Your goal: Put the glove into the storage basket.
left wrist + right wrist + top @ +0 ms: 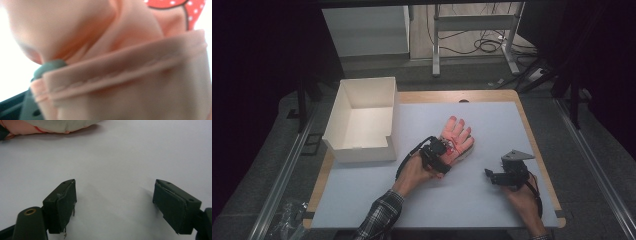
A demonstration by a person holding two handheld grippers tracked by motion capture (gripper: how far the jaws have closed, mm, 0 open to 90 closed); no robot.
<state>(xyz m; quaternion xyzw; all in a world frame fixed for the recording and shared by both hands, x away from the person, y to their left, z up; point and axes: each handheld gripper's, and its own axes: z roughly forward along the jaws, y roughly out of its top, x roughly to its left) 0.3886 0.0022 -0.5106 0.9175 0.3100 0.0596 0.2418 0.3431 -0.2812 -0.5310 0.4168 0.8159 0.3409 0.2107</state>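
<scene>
Now left tongs (443, 151) pinch glove (457, 136) cuff

place: probably lab | cues: dark curtains (257, 60), floor cables (482, 42), metal frame (512, 45)

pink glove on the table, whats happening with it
A person works at a table with a tool in each hand. The left tool has closed on the cuff of the pink glove, which lies flat on the white surface beside an open white box. The right tool rests apart on the bare surface, its jaws wide open with nothing between them.
</scene>
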